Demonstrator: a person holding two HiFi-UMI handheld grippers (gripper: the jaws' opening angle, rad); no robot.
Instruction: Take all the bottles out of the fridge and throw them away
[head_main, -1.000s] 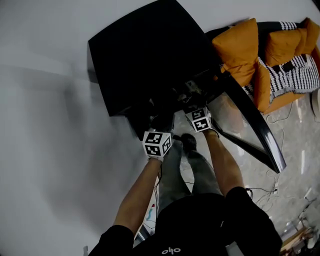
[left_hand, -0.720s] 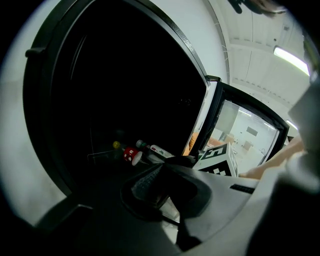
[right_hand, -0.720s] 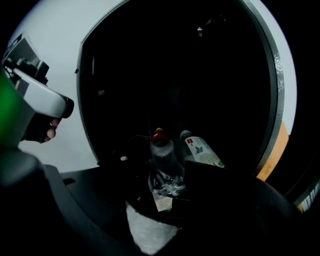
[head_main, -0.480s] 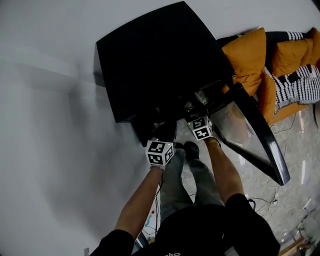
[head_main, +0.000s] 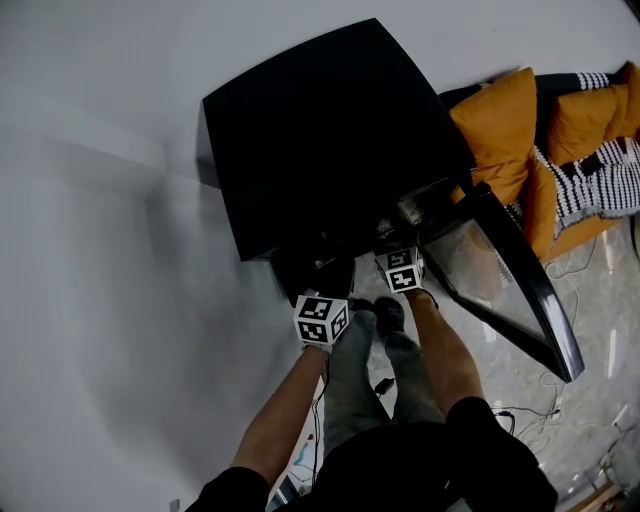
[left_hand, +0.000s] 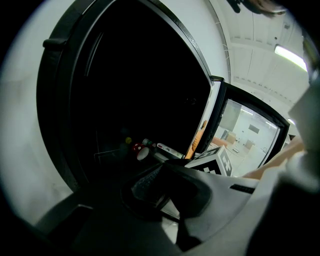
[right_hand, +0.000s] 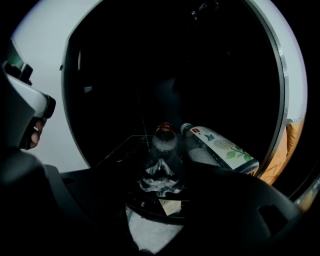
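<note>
The black fridge (head_main: 330, 140) stands with its glass door (head_main: 500, 280) swung open to the right. In the right gripper view a clear bottle (right_hand: 161, 162) with a red cap lies on a wire shelf, base towards me. A second bottle (right_hand: 220, 147) with a white leaf-print label lies beside it on the right. My right gripper (right_hand: 160, 205) is open, just short of the clear bottle. Bottle caps (left_hand: 137, 149) show deep in the dark interior in the left gripper view. My left gripper (head_main: 322, 312) is at the fridge opening, its jaws lost in the dark.
Orange cushions (head_main: 500, 120) and a striped cloth (head_main: 600, 170) lie right of the fridge. Cables (head_main: 530, 410) trail on the marble floor. A white wall runs along the left. My legs and shoes (head_main: 385, 315) stand right before the fridge.
Both grippers have sunk a little at the fridge opening. The head view has shifted, so the fridge sits slightly lower and further right in the picture.
</note>
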